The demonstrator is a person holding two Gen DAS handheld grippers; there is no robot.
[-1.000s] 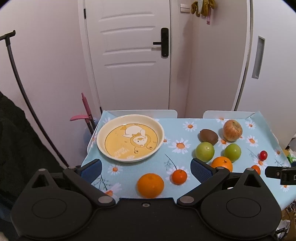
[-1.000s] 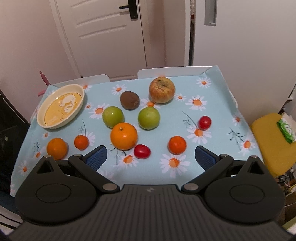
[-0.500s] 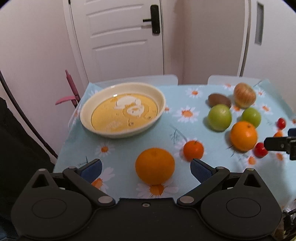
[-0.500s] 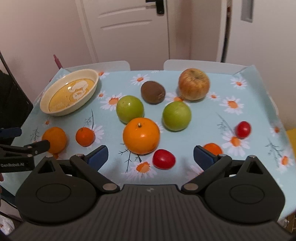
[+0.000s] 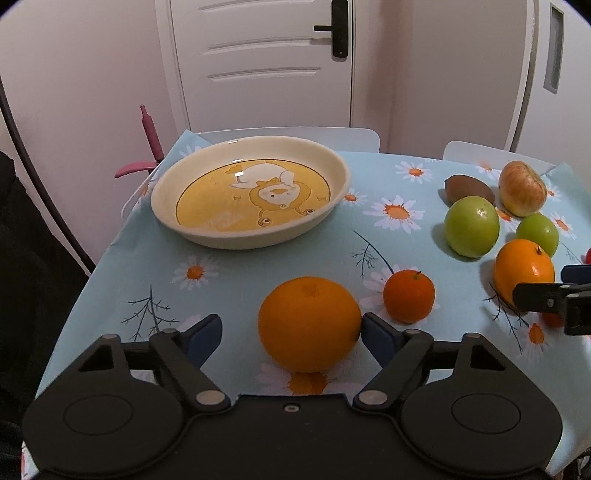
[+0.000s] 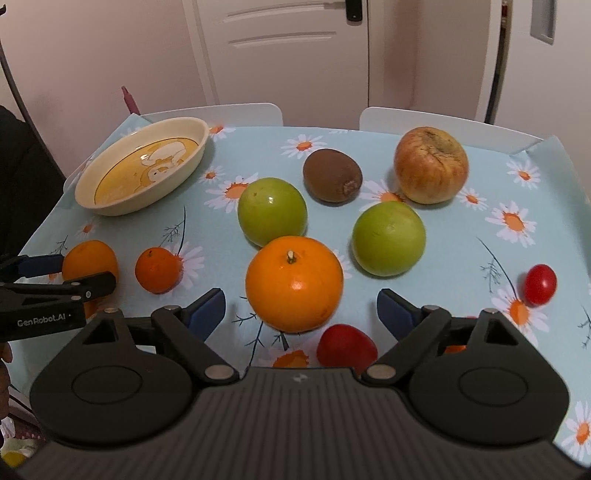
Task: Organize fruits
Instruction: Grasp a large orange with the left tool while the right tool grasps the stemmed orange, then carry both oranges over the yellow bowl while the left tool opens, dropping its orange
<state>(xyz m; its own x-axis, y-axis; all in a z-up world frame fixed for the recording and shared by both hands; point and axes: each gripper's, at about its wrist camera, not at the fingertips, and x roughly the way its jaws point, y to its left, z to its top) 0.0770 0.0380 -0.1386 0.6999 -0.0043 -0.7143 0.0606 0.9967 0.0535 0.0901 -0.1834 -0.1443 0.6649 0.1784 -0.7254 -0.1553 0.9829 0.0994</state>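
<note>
Glossy glazed ceramic dish [image 5: 343, 173]; smooth shiny green fruit [image 6: 272, 210]; fuzzy matt kiwi [image 6: 332, 175]; matt black plastic tool [image 5: 291, 328]

The left tool [image 5: 290, 328] brackets an orange [image 5: 309, 324], fingers spread, near the plate [image 5: 251, 232].

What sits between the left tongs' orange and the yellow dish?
Nothing. In the left wrist view only bare daisy tablecloth separates the orange, sitting between the open left tongs, from the dish.

We see a white paneled door [image 5: 262, 62] with a black lever handle [image 5: 338, 29] behind the table, a daisy-print blue tablecloth [image 5: 258, 266] and two white chair backs [image 6: 436, 123] at its far edge.
</note>
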